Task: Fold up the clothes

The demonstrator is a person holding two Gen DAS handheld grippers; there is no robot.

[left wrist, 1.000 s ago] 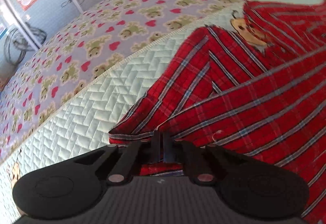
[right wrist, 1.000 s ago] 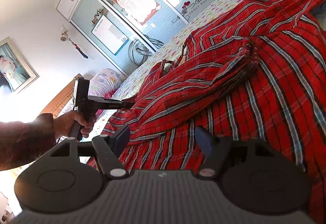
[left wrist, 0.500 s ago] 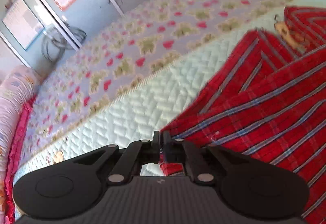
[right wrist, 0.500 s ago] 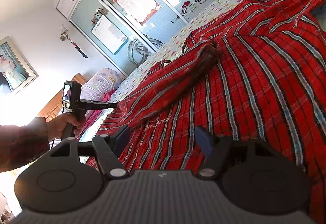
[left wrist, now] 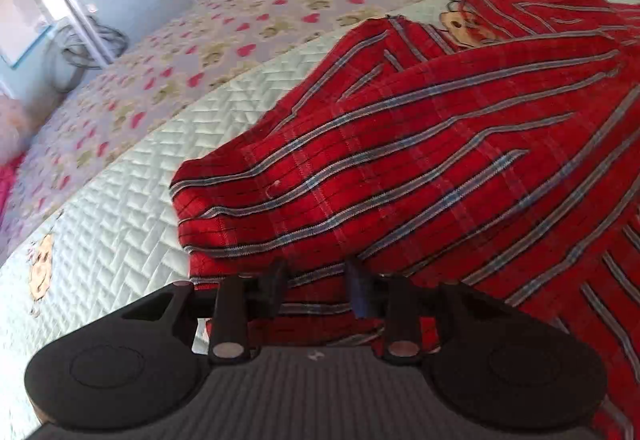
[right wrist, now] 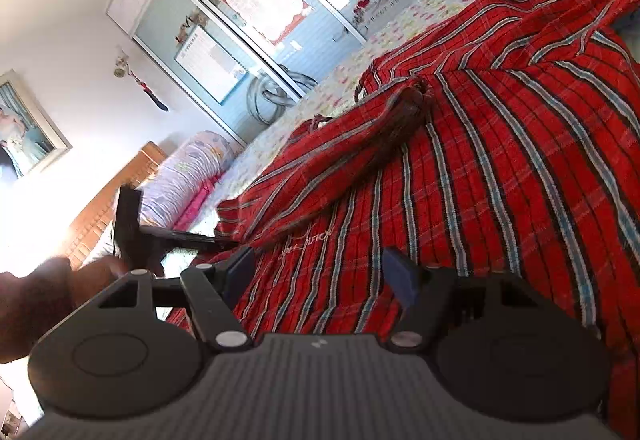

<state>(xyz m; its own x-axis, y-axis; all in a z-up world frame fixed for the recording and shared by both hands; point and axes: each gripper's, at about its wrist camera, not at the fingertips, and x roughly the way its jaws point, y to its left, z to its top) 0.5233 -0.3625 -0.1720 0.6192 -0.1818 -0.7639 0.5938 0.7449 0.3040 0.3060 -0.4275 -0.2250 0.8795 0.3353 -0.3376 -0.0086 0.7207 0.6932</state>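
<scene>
Lying spread over quilted bed cover (left wrist: 120, 208): red plaid garment (left wrist: 420, 160), sleeve end laid near its left edge. Left gripper (left wrist: 316, 284) jaws just been opening, parting off cloth, likely releasing fold. Right gripper (right wrist: 320, 272) hovering, jaws apart, nothing pinched. Showing only in right wrist view: person's hand (right wrist: 96, 272), wardrobe (right wrist: 248, 20), pillow (right wrist: 188, 168).

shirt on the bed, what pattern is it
Red plaid shirt with blue-grey and dark stripes; clearest in the left wrist view.

I cannot see the whole red striped garment (left wrist: 420, 168): the right picture edge cuts it, and my left gripper (left wrist: 316, 282) hides its near hem.
</scene>
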